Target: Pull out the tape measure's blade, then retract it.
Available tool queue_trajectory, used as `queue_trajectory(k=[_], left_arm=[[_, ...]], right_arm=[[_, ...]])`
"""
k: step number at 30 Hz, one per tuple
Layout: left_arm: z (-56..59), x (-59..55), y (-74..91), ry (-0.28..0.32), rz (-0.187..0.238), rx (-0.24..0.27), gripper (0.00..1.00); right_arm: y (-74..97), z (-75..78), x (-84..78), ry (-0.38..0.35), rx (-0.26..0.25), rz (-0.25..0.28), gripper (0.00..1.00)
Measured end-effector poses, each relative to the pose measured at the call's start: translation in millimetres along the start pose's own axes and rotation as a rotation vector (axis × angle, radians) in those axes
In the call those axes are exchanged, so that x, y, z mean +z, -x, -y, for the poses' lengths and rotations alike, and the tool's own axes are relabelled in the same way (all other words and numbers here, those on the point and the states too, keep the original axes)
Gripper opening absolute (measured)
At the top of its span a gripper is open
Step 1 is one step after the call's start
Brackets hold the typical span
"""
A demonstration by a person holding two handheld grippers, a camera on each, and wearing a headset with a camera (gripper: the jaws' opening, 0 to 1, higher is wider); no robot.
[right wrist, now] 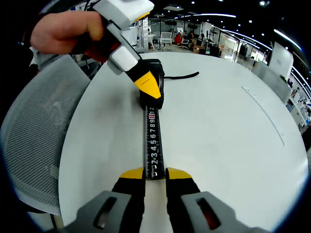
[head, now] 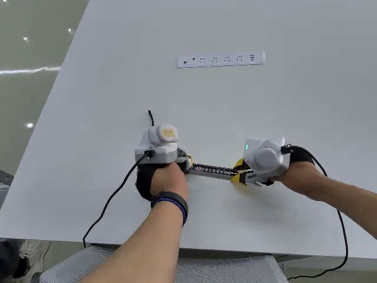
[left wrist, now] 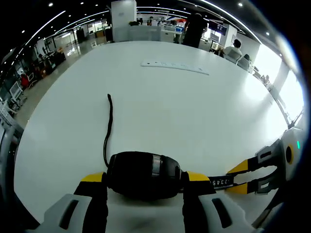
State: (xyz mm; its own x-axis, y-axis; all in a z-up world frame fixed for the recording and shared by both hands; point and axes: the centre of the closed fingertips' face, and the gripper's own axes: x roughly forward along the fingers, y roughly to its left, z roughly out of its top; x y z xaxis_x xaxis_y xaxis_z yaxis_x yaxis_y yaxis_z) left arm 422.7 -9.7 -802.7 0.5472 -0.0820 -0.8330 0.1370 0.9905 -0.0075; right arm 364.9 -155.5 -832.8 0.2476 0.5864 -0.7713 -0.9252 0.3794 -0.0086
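With the left gripper [left wrist: 144, 177]: clamped on the black tape measure case [left wrist: 143, 167], yellow-tipped jaws spread to the case's width, one against each side. With the right gripper [right wrist: 155, 174]: narrow, pinching the free end of the blade [right wrist: 153, 138] between its yellow tips.

In the head view, case at 9 o'clock and pinched end at 3 o'clock, with the blade drawn out a short way and stretched straight between the two, low along the white table [head: 118, 88]; touching the top or just clear of it, cannot tell. Black numerals on the blade's pale face, running from the right gripper toward the case at 12 o'clock in the right gripper view. Over the case there, coming in from 11 o'clock, the left gripper in a hand [right wrist: 63, 29].

Trailing from the case, a thin black cord [left wrist: 109, 121], lying on the table toward 12 o'clock in the left gripper view. Well apart from the blade, at 12 o'clock in the head view, a white power strip [head: 221, 59] flat on the table. At 6 o'clock, past the table's near edge, a grey mesh chair back [head: 147, 268]. On the left wrist, a dark band [head: 171, 201]. From each gripper, a black cable [head: 112, 200] off over the near edge.
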Motion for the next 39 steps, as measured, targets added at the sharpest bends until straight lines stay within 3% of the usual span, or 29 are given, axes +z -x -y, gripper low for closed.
queue_trajectory(k=[7, 26, 39], left_arm=[[0.1, -0.2, 0.5, 0.002, 0.0, -0.007, 0.59], [-0.7, -0.1, -0.3, 0.005, -0.001, -0.014, 0.59], [-0.5, 0.3, -0.5, 0.012, 0.012, -0.012, 0.61]], right_arm=[[-10.9, -2.4, 13.3, 0.011, 0.004, 0.009, 0.16], [-22.8, -2.7, 27.2, 0.017, 0.01, 0.014, 0.16], [-21.4, -1.6, 23.1, 0.044, 0.01, 0.004, 0.16]])
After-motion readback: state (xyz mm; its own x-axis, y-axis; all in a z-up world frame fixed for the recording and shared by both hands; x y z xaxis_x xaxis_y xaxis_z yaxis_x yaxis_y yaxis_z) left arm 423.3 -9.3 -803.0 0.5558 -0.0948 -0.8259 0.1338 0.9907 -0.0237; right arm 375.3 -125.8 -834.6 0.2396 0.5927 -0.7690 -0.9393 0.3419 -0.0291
